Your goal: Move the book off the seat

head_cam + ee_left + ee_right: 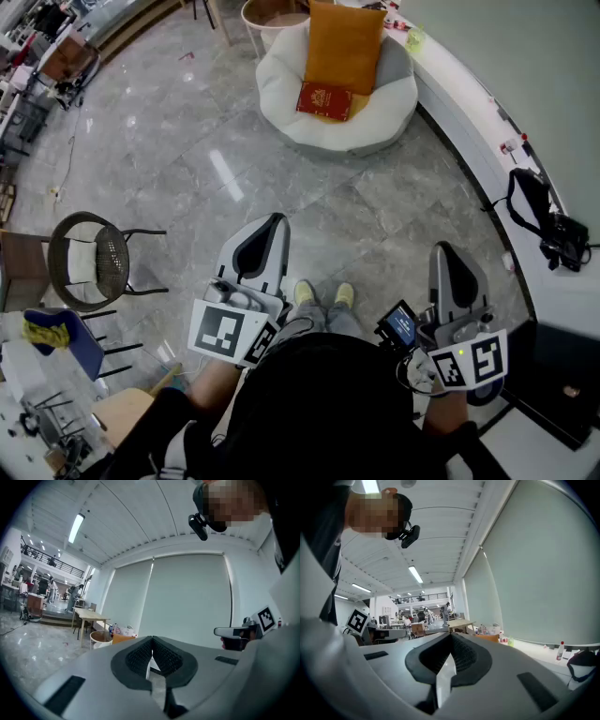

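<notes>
The book (324,99) lies flat on the low end of the orange cushion (345,42), in the middle of the seat (394,112), well apart from both tongs. The left tongs (274,223) and the right tongs (442,249) are held low and near level in front of the person. Both are pressed together with nothing between them, as each gripper view shows (151,640) (451,637).

The step in hand looks like the approach across the floor (187,159). To do it well:

- Walk up to the seat's front edge first; reaching from here won't work.
- Spread one pair of tongs before coming down.
- Come in low at the book's near edge, since a flat book gives little to pinch from above.
- The cushion is soft, so pressing one jaw into it beside the cover should let that jaw slide under.
- Pinch deep across the cover, near the spine if that can be found, so the pages don't fan open.
</notes>
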Motion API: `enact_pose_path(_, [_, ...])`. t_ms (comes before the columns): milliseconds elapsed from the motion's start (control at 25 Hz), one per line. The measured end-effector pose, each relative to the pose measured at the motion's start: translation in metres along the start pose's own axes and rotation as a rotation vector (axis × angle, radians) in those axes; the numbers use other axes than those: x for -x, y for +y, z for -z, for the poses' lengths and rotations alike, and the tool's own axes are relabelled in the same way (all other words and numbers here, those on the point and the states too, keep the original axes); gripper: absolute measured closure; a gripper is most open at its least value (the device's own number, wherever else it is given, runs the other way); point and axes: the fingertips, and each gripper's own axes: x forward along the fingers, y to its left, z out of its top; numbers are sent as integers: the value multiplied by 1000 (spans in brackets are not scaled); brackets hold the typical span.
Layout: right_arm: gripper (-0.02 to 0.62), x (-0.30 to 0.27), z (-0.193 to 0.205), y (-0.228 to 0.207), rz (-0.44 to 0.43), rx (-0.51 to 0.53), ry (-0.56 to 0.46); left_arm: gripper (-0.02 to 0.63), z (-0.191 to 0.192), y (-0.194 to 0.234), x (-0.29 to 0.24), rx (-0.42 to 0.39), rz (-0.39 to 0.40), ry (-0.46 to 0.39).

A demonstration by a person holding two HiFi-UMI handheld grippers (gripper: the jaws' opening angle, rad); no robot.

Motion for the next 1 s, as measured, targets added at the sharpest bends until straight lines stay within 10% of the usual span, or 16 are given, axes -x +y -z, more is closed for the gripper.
enact_pose_path(1000, [586, -77, -1, 54, -17, -156, -47, 594, -1, 56, 23, -32, 3, 13])
